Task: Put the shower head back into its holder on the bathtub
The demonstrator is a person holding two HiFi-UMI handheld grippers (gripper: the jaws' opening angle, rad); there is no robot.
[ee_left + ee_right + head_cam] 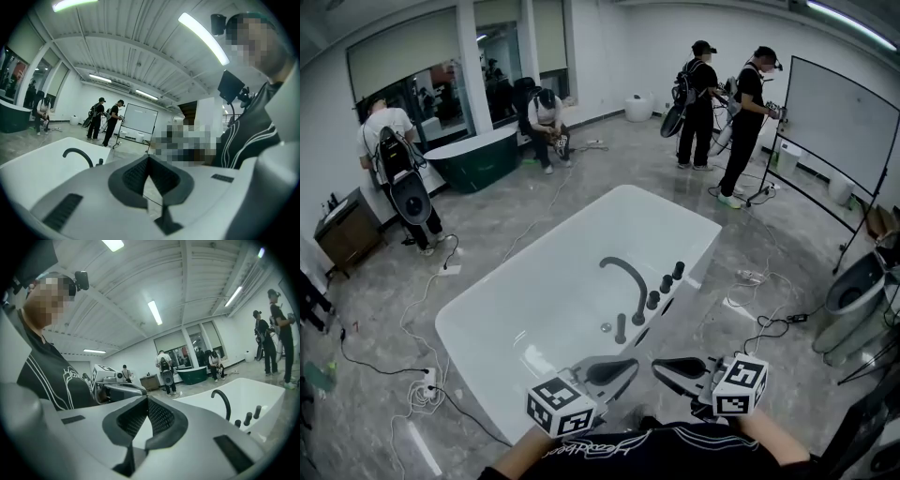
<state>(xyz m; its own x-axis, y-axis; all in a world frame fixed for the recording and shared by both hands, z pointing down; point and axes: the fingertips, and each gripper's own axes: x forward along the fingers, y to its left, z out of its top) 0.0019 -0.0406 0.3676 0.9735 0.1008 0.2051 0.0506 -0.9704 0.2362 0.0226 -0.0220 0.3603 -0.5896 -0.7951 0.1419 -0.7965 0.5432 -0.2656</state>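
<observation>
Grey floor (534, 211): one white bathtub (525, 319), drain (606, 327) in its bottom, black spout (626, 274) and upright fittings (652, 300) along its right rim; shower head not distinguishable among them. Jaws pressed together, pinching nothing: left gripper (628, 367), right gripper (660, 366).

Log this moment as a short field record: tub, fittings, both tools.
bathtub: white, freestanding, just ahead of the person
faucet: black, curved, on the rim at the right of the head view
knobs: black, in a row beside the faucet
left tool: shut, nothing held
right tool: shut, nothing held
tools' place: close to the person's chest, short of the tub
</observation>
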